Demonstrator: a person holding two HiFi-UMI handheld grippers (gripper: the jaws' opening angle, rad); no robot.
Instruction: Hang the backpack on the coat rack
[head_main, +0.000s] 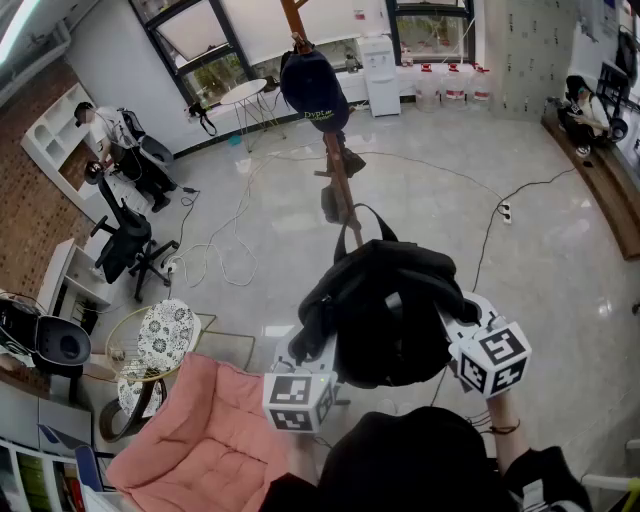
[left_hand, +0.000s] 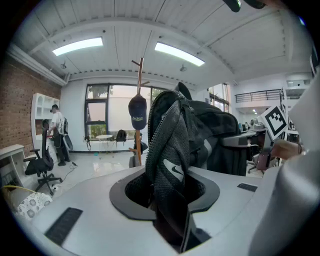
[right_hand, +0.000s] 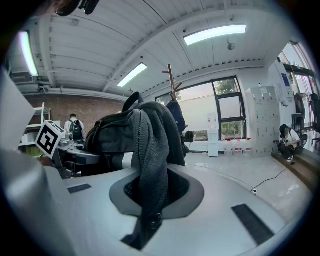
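A black backpack (head_main: 385, 310) hangs in the air between my two grippers, its top loop sticking up toward the wooden coat rack (head_main: 337, 170). The rack stands just beyond it, with a dark cap (head_main: 313, 92) on a peg. My left gripper (head_main: 300, 352) is shut on the backpack's left shoulder strap (left_hand: 172, 160), which runs down through its jaws. My right gripper (head_main: 462, 335) is shut on the right strap (right_hand: 150, 170). In the left gripper view the coat rack (left_hand: 140, 107) rises left of the backpack (left_hand: 205, 135); in the right gripper view the rack (right_hand: 171, 80) shows behind the backpack (right_hand: 117, 135).
A pink cushioned chair (head_main: 205, 440) lies near left, beside a round patterned side table (head_main: 160, 340). Cables cross the floor (head_main: 230, 250). A person (head_main: 120, 140) stands by white shelves at far left, with office chairs (head_main: 125, 250) nearby. A water dispenser and bottles (head_main: 440, 85) line the far wall.
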